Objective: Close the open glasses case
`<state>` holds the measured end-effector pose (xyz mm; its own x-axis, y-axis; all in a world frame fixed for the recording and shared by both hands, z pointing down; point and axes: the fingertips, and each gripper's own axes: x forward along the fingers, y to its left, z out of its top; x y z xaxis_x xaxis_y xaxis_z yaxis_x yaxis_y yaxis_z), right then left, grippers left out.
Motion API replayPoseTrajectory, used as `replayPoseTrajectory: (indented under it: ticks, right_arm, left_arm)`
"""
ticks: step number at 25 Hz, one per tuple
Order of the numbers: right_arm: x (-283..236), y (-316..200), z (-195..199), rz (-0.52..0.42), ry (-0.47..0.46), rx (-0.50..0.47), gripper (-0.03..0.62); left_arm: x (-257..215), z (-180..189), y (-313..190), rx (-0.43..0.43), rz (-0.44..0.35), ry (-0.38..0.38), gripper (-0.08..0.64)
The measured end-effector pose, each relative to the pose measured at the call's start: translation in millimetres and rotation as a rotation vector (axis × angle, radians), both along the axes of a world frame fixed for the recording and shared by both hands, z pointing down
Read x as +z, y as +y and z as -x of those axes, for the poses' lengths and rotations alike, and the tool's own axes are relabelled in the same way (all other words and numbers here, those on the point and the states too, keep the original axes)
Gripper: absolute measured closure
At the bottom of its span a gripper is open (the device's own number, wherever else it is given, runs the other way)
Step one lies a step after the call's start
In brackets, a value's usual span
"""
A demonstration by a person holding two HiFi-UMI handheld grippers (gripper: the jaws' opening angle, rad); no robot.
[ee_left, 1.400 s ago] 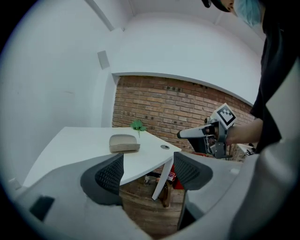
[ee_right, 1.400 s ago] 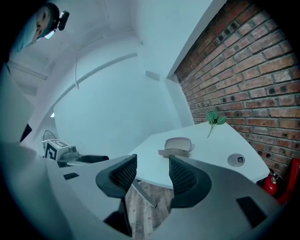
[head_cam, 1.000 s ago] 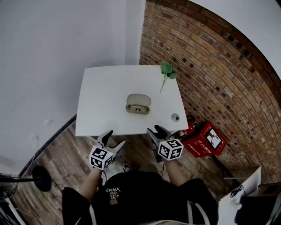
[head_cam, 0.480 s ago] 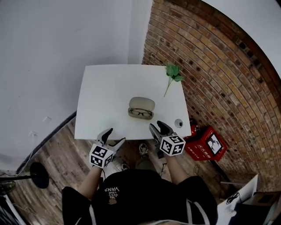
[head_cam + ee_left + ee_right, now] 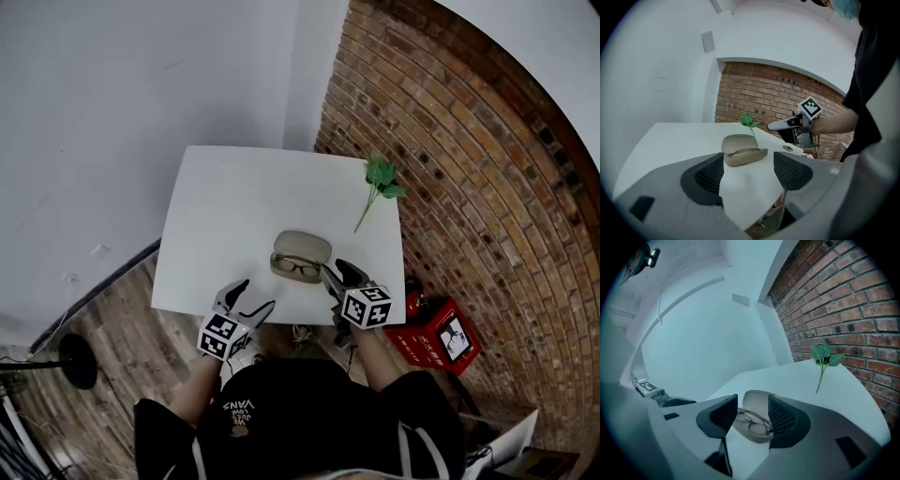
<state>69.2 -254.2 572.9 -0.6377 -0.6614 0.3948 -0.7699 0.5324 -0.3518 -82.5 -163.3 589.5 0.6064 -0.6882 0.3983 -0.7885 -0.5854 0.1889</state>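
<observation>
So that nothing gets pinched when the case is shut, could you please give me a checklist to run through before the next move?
1. Lid of the glasses case stands up, free to fold: ok.
2. The glasses sit below the case's rim: cannot tell.
3. The left gripper is open and empty, at the near edge of the table: ok.
4. The right gripper is open and empty, by the case's right end: ok.
5. The leaf sprig lies apart from the case: ok.
</observation>
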Motion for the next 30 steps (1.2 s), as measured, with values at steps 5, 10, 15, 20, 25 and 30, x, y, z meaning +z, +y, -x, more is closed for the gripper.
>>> replayPoseTrajectory:
  ticks: [5,10,15,20,25,30]
  right_arm:
    - [12.3,-42.7,0.8,0.03,0.018,-0.059,0.407]
    - [26.5,-81.6,2.7,0.059,0.036,-0.111,0.42]
    - [39.6,-111.8,7.3,0.102,0.02,-0.138,0.42]
    - [55.9,-141.2,-0.4,0.134,0.06,-0.092,0.468]
    - [79.8,-147.2,3.0,0.203,0.115,-0.13,0.468]
    - [96.7,-138.2,5.8,0.265,0.143,-0.173,0.479]
  left_arm:
    - [17.8,-17.6,-19.4,0.021,0.044,-0.032,0.235]
    - [33.3,-30.2,-35.1,0.005,0.07,-0.057,0.236]
    - [41.2,-34.4,-48.1,-0.031,0.085,-0.061,0.236]
    - [45.0,-38.0,-54.8,-0.054,0.098,-0.068,0.236]
    - [50.8,-44.1,-55.0,-0.02,0.118,-0.094,0.233]
    - [62.3,-50.5,-52.6,0.008,0.154,-0.103,0.232]
